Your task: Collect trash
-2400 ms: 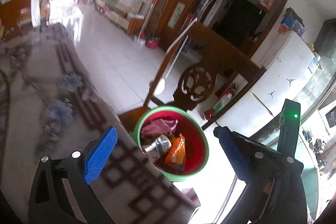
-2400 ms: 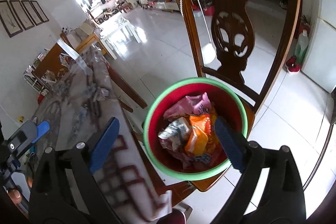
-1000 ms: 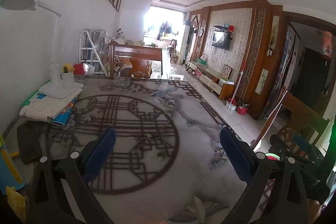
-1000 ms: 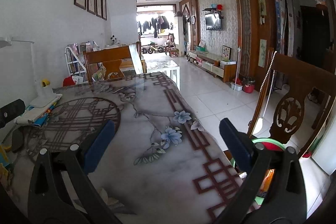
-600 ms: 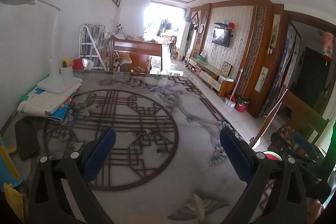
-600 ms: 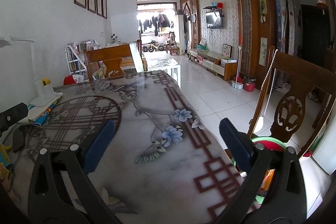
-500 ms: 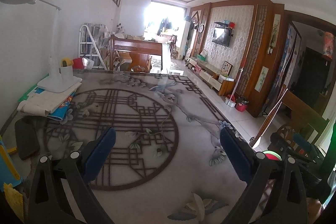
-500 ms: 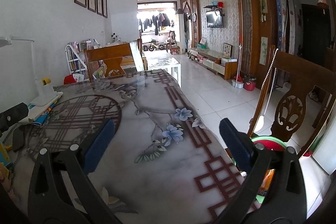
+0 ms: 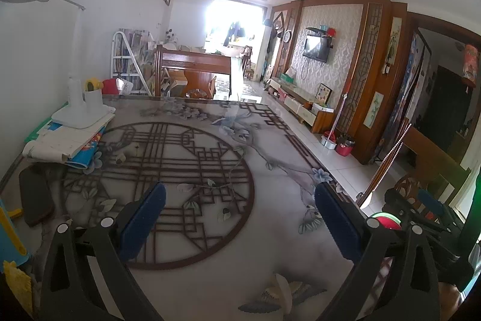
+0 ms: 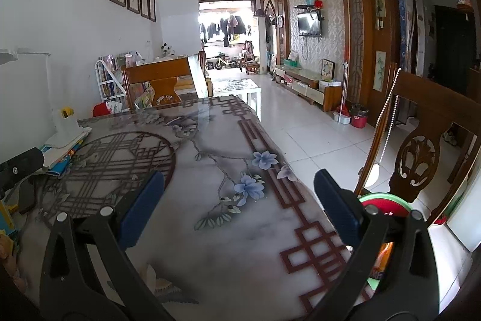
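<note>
My left gripper (image 9: 239,218) with its blue-padded black fingers is spread wide with nothing between them, held over the glossy marble-look table (image 9: 270,167) with its dark circular lattice pattern, and my right gripper (image 10: 239,212) is released the same way above the table's blue flower print. The red plastic trash bucket with a green rim (image 10: 387,202) sits off the table's edge at about four o'clock in the right wrist view, on the carved wooden chair (image 10: 418,158), with an orange wrapper (image 10: 383,256) showing inside it behind my right finger. In the left wrist view only a sliver of that bucket (image 9: 387,221) shows at four o'clock, while a white desk lamp (image 9: 76,107) stands on stacked papers at ten o'clock.
</note>
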The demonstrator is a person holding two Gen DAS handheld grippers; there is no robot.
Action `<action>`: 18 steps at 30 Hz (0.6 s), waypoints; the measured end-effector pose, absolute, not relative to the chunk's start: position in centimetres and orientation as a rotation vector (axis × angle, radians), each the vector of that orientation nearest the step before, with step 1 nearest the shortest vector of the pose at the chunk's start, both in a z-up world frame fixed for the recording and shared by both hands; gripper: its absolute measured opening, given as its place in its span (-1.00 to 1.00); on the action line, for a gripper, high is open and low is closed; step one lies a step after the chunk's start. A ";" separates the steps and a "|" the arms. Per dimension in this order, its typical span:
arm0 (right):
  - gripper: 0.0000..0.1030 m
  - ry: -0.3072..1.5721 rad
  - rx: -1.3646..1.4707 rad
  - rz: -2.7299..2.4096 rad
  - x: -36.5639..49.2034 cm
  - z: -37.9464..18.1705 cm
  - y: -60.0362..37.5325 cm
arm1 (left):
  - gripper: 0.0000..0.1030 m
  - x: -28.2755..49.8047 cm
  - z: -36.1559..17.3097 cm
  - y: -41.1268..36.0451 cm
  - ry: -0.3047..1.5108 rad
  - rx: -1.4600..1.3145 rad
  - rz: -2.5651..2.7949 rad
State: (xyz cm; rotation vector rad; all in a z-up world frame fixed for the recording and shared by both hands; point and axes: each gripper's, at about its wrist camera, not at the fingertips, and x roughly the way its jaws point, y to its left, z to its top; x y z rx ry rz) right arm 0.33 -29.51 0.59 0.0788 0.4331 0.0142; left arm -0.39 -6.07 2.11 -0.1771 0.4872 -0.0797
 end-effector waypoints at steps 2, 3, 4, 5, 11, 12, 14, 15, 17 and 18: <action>0.91 0.436 0.077 0.018 0.4 0.6 -29.5 | 0.85 -0.4 2.1 -6.1 0.488 -0.178 -0.080; 0.91 0.435 0.075 0.019 0.3 0.6 -29.5 | 0.85 -0.4 2.2 -6.1 0.487 -0.178 -0.080; 0.91 0.436 0.074 0.020 0.3 0.6 -29.5 | 0.85 -0.4 2.2 -6.1 0.487 -0.178 -0.080; 0.91 0.437 0.074 0.021 0.4 0.6 -29.6 | 0.85 -0.4 2.1 -6.1 0.488 -0.177 -0.081; 0.91 0.438 0.074 0.021 0.4 0.6 -29.5 | 0.85 -0.4 1.9 -6.2 0.492 -0.172 -0.084; 0.91 0.438 0.074 0.021 0.3 0.6 -29.5 | 0.85 -0.4 1.9 -6.2 0.493 -0.172 -0.085; 0.91 0.440 0.074 0.023 0.4 0.6 -29.5 | 0.85 -0.5 1.7 -6.2 0.496 -0.175 -0.085; 0.91 0.441 0.073 0.023 0.4 0.6 -29.5 | 0.85 -0.4 1.8 -6.2 0.496 -0.175 -0.086; 0.91 0.444 0.072 0.025 0.3 0.5 -29.4 | 0.85 -0.4 1.7 -6.1 0.497 -0.174 -0.087; 0.91 0.445 0.071 0.026 0.3 0.5 -29.3 | 0.85 -0.4 1.6 -6.1 0.499 -0.174 -0.088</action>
